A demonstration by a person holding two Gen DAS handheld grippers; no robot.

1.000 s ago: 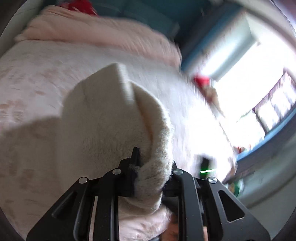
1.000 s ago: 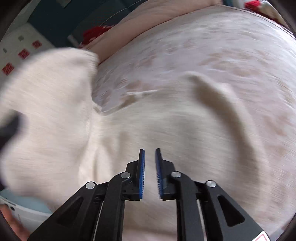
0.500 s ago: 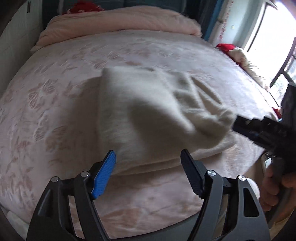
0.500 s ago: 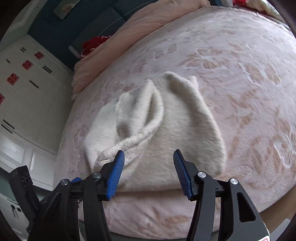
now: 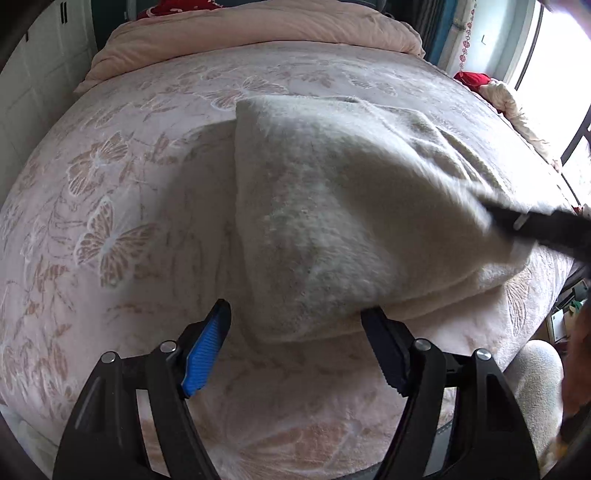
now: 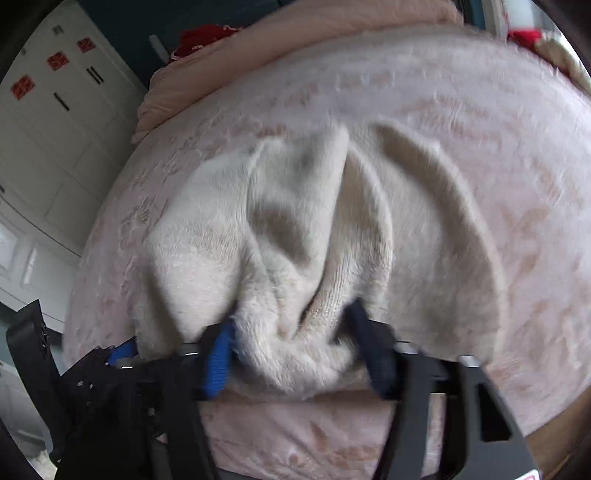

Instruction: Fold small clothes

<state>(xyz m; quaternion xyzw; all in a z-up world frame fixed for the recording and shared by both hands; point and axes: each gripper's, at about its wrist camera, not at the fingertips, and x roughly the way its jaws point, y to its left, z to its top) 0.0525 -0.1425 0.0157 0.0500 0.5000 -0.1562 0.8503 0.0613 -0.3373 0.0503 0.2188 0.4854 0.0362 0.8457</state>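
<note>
Pink bedspread (image 5: 122,206) with a butterfly pattern covers the bed, and a rolled pink duvet (image 5: 258,26) lies at 12 o'clock. On the bedspread rests the cream fleece garment (image 5: 332,206), partly folded. The left gripper (image 5: 295,325) has its fingers wide apart, just before the near edge of the garment and empty. The right gripper (image 6: 291,332) comes from 3 o'clock in the left view; its fingers stand around a bunched part of the garment, pressing into it.
</note>
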